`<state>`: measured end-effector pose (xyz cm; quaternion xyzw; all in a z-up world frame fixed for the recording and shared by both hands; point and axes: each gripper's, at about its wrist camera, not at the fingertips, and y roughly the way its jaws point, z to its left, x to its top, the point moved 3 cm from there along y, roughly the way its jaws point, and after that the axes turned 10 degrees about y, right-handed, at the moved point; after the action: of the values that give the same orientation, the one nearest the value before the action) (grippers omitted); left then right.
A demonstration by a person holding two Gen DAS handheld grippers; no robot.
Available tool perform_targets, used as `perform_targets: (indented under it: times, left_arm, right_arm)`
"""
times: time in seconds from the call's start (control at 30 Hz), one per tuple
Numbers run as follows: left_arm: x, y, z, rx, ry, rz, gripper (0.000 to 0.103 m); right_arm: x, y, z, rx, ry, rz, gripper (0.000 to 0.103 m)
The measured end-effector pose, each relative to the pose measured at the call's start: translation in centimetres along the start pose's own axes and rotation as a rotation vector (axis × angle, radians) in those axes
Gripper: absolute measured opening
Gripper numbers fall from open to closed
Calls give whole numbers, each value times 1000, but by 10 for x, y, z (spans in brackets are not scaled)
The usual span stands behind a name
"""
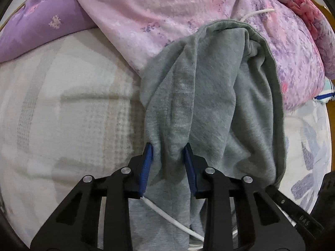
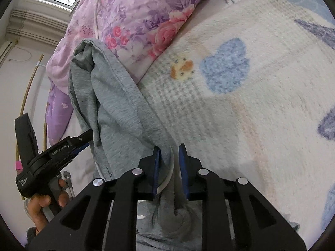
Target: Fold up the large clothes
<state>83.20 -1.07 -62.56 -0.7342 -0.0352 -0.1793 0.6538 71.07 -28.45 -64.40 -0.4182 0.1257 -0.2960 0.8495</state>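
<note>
Gripping grey garment (image 1: pixel 209 96) in both jaws.

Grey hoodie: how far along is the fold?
Done: both grippers have hold of the grey hoodie. The left gripper pinches a bunched fold; the right gripper is clamped on another. In hand: the garment hangs bunched between them, its far end draped on the floral quilt. Left: spreading it on the white blanket and every fold; none visible yet.
</note>
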Motion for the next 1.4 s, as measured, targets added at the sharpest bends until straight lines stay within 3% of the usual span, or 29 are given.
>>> perform_targets:
  times: [0.13,0.2,0.23,0.3,0.53,0.67,0.73,0.8,0.83,0.9,0.97,1.0,1.03,1.07,1.17,1.2,1.27,1.33,1.4]
  left_arm:
    - [6,13,5,25,7,42,33]
    - [9,17,3,26,22,48,24]
    - [9,14,3,25,28,36,10]
    - [8,1,4,17,29,-9,9]
    - [-39,-102,78,-78,-78,-190,9]
    - [-81,-99,130,-39,-193,-116,9]
    - [-109,-78,151,-56,-289,-33,8]
    - [-138,-55,172,-74,-398,49,9]
    - [-145,-49,175,-98,-432,66,13]
    - [-157,-47,179,-125,-480,85,22]
    - [-153,-63,175,-95,-470,18,41]
    - [-151,-70,175,-83,-463,0,46]
    - [-147,-75,173,-83,-459,-20,56]
    - [-145,-77,171,-93,-457,-27,66]
    - [-140,-72,166,-70,-425,-5,71]
    - [-137,-67,164,-56,-414,11,71]
    - [-139,-56,166,-6,-407,50,71]
    - [-142,-42,169,-12,-431,86,71]
    - [-143,-37,171,-18,-432,92,70]
  right_arm:
    - [20,5,16,-31,-59,-40,34]
    - [29,11,23,-43,-88,-35,35]
    - [31,14,28,-50,-119,-24,33]
    - [31,11,37,-57,-190,-29,11]
    - [11,-53,47,40,-260,-109,10]
    - [4,-73,-2,-38,-167,-122,10]
    - [6,-61,-50,-97,-31,-72,10]
    - [7,-53,-79,-185,16,-40,10]
    - [7,-49,-90,-176,45,-9,10]
    - [8,-56,-86,-134,49,-31,13]
    - [10,-58,-66,-79,10,-42,20]
    - [12,-56,-54,-49,-3,-42,31]
    - [13,-52,-42,-45,-22,-45,57]
    - [14,-46,-35,-37,-35,-46,69]
    - [26,-19,-6,-3,-48,-29,69]
    - [30,-8,-1,-36,-56,-24,69]
    - [30,10,4,-100,-88,-8,59]
    - [30,21,4,-74,-97,33,4]
    - [28,8,7,-35,-116,8,4]
